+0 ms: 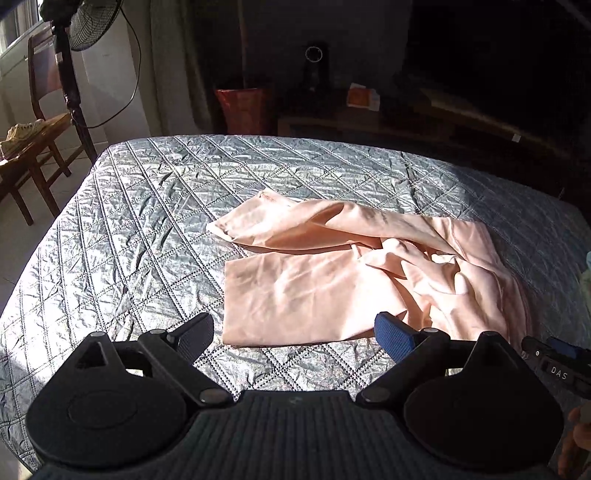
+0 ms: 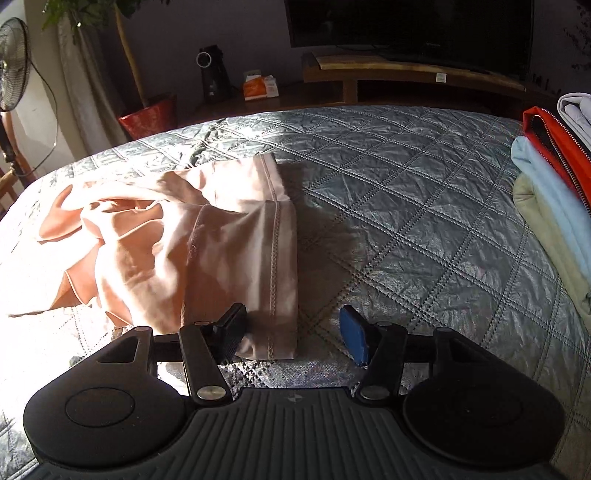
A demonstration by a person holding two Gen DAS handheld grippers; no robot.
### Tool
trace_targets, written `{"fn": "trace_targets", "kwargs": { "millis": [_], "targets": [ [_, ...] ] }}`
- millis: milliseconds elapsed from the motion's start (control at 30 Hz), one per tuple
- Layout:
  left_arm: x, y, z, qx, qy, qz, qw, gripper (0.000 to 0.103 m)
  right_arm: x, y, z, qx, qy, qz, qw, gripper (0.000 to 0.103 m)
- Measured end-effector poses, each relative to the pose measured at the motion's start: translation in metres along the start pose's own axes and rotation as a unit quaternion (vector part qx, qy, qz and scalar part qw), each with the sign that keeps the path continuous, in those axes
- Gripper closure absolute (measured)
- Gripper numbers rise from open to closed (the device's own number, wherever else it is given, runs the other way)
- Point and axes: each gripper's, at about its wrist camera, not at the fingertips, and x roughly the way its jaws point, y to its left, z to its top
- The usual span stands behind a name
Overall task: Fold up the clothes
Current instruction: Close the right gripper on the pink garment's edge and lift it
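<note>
Left gripper [image 1: 293, 334]: fingers spread wide at the bottom of its view, nothing between them. The near hem of the peach garment [image 1: 332, 273] lies just beyond the tips; contact cannot be confirmed. The blue pad [image 1: 394, 338] sits over the garment's lower right edge.

Right gripper [image 2: 293, 334]: fingers apart, not pressing on cloth. The stitched corner of the peach garment [image 2: 207, 251] lies in the gap, nearer the black pad [image 2: 231, 332], which overlaps the fabric in the picture. The blue pad [image 2: 355, 339] stands clear, over bare quilt.

Garment: crumpled, partly spread, on a grey quilted bedspread [image 1: 147, 229]. It occupies centre to right of the left wrist view and centre-left of the right wrist view. Strong sunlight falls across it.

Surroundings: a stack of folded clothes [image 2: 554, 206] at the right edge of the right wrist view, well apart from the garment. A standing fan [image 1: 94, 24] and wooden chair [image 1: 40, 122] at upper left of the left wrist view. A red planter [image 2: 149, 118] beyond the bed, a dark television [image 2: 410, 26] at top.
</note>
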Motion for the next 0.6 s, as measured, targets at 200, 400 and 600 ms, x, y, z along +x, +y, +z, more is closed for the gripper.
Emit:
{"fn": "trace_targets", "kwargs": {
  "millis": [200,400,600],
  "targets": [
    [0.013,0.009,0.0,-0.019,0.025,-0.002,0.9995,0.01,-0.015,0.005,0.002,-0.006,-0.015,0.031,0.999,0.096],
    [0.019,0.008,-0.003,-0.022,0.029,0.013,0.9993,0.01,-0.077,-0.005,0.012,-0.019,-0.07,0.036,0.997,0.096],
    [0.018,0.011,0.0,-0.036,0.029,0.008,0.9989,0.01,-0.087,-0.024,0.02,-0.089,-0.085,-0.152,0.981,0.095]
  ]
}}
